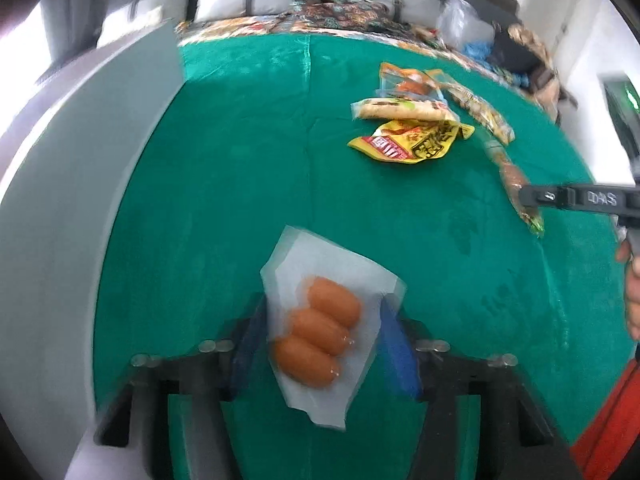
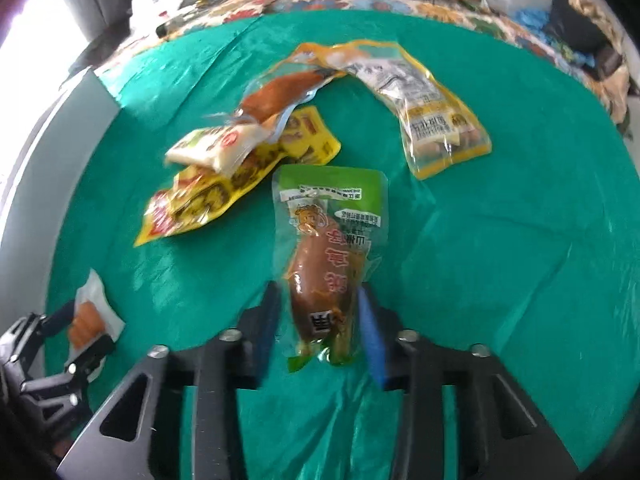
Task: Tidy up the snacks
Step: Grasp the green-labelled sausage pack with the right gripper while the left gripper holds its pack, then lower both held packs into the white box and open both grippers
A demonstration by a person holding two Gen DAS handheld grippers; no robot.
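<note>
— From the left wrist view, what's that claw got?

— The left gripper is clamped on a clear, glossy vacuum pouch of three sausages, plump orange ovals side by side. Both blue pads press the pouch's flat edges. The pouch sticks out beyond the fingertips over the green cloth, which looks smooth with faint creases.

— And farther out?

— Well ahead and to the right lies a pile of snack packets: crinkly foil, yellow and orange, lettering too blurred to read. At the right edge the right gripper reaches in, mostly cut off, with a long brown pack hanging at its tip. A hand is half out of frame there.

— Now the right wrist view?

— The right claw grips a transparent green-topped pouch holding one brown, shiny drumstick-shaped piece. The pads squeeze its lower part; the top points away from the fingers.

— Beyond it?

— Ahead and left, the yellow packet under a pale one; ahead and right, a long clear pack with yellow trim. Far left, the other claw with the sausages, partly hidden by its own frame.
</note>
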